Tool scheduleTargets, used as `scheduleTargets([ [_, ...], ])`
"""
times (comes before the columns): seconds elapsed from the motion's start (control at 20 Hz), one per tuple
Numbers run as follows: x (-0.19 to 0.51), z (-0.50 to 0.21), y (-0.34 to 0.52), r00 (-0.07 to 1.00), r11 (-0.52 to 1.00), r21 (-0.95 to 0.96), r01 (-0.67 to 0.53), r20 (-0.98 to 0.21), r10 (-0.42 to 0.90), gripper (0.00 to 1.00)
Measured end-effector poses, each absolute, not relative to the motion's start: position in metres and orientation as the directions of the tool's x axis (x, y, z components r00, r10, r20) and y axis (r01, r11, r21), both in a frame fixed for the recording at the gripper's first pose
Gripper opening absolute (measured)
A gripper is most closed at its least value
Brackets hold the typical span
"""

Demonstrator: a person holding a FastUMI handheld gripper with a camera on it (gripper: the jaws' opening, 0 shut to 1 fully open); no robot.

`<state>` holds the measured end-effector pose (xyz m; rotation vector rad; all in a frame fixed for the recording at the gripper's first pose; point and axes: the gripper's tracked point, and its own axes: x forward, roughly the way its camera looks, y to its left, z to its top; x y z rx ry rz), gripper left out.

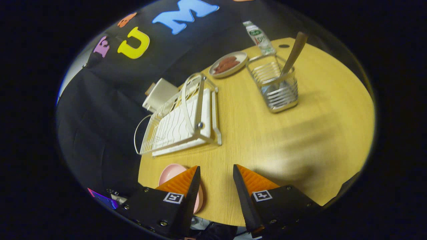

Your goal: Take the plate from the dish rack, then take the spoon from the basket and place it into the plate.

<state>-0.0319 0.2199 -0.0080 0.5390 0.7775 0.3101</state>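
Pink round plate (170, 173) under parted fingers (216, 186); wire basket (278, 88) beyond.

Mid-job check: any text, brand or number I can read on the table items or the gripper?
Bottle label: print there, too blurred to read.
Square markers on the gripper: coded patterns, no words.
No other text. The fingers stand open over the table, nothing between them, pink plate beside one.

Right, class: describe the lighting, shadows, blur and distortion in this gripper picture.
Gripper view: fisheye distortion bends the round wooden table and the white wire dish rack; a soft, blurred shadow lies just ahead of the open gripper; the silver wire basket looks slightly smeared; the pale pink plate sits partly behind one finger.
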Motion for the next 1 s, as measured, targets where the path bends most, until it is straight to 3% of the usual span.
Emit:
scheduleTargets([
  [0.15,-0.002,0.029,0.176,0.812,0.85,0.527,-0.008,-0.493,0.313,0.6],
  [0.3,0.018,0.047,0.138,0.874,0.862,0.504,0.059,-0.443,0.199,0.6],
  [0.55,0.045,0.042,0.102,0.897,0.842,0.513,0.168,-0.434,0.086,0.61],
  [0.65,0.057,0.039,0.091,0.9,0.83,0.519,0.204,-0.433,0.049,0.55],
  [0.9,0.086,0.028,0.085,0.896,0.795,0.558,0.238,-0.442,0.042,0.54],
  [0.95,0.09,0.024,0.089,0.894,0.793,0.561,0.238,-0.446,0.046,0.49],
  [1.0,0.094,0.021,0.089,0.893,0.793,0.562,0.235,-0.446,0.051,0.49],
])
